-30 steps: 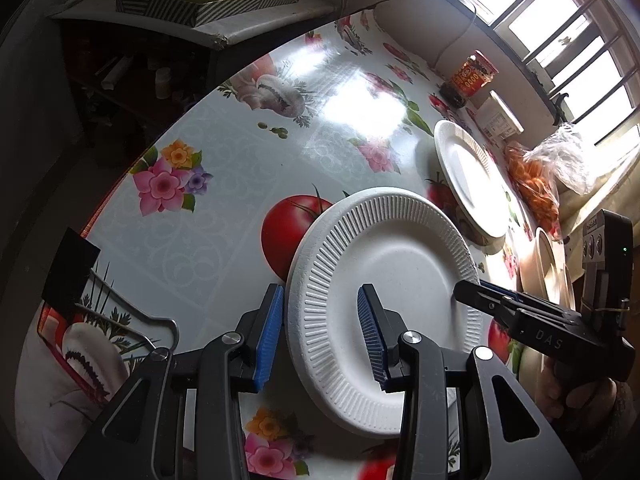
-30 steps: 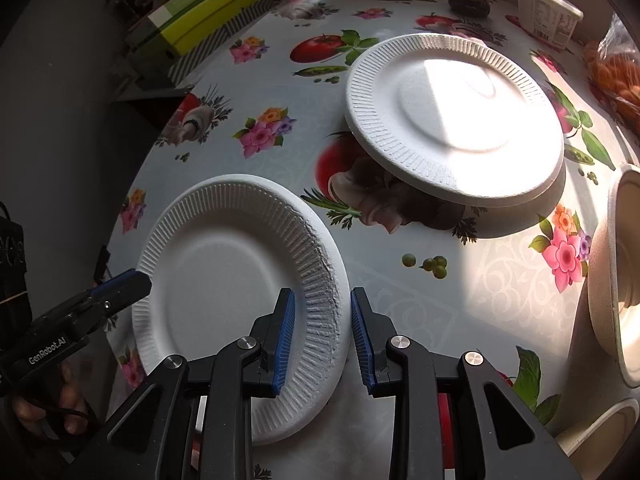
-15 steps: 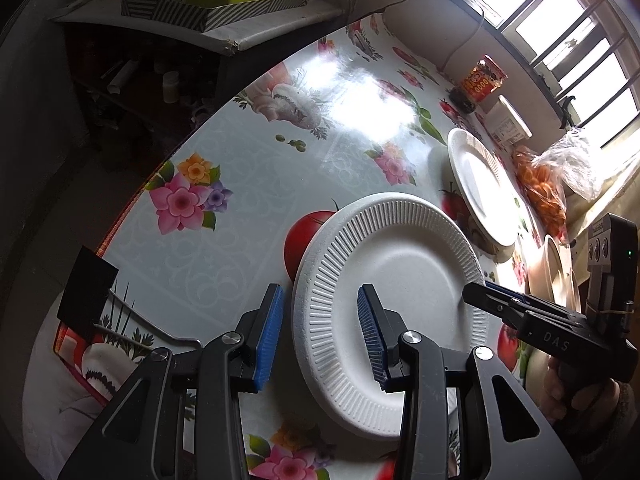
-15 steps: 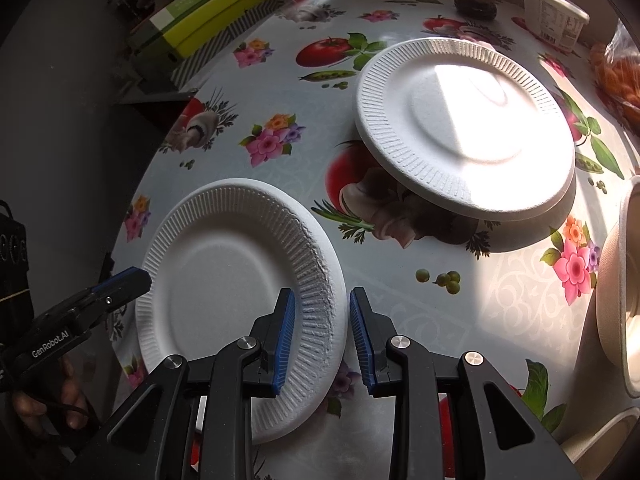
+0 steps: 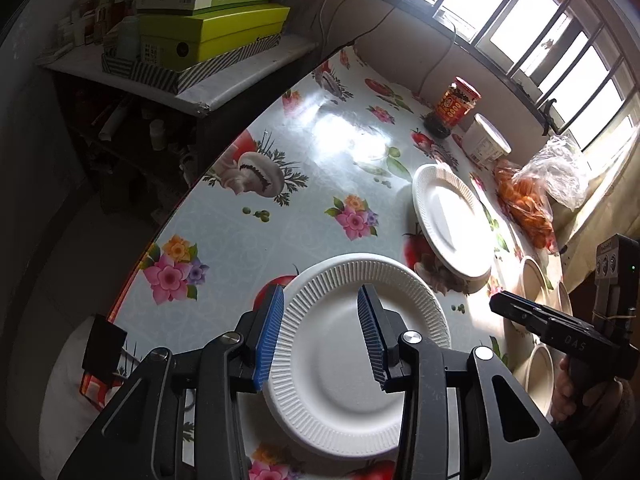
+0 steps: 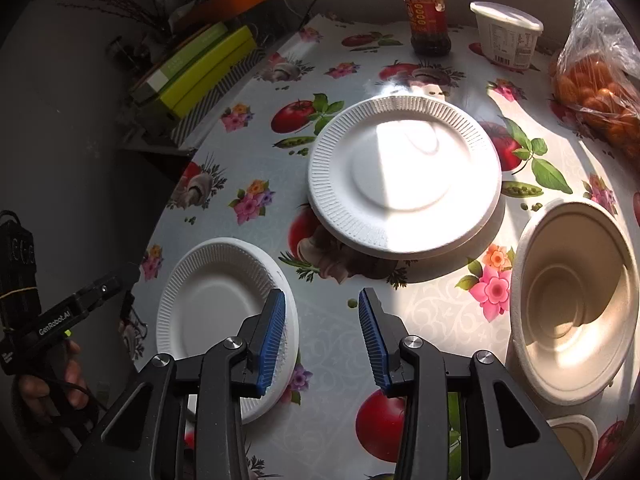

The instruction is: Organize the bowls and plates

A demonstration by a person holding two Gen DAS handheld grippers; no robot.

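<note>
Left wrist view: left gripper [image 5: 320,332] gapes over near plate [image 5: 340,380] (seemingly clear); right gripper [image 6: 322,330] gapes too.

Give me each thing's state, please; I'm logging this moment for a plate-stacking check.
Left gripper: open, jaws astride the near plate's rim.
Right gripper: open, holding nothing.
Near plate: flat on the table, upright, empty.
Far plate: raised on something hidden beneath, empty.
Bowl: tilted, empty.
Jar: upright, lid on.
Tub: lidded.
Bag: holds orange fruit.
</note>
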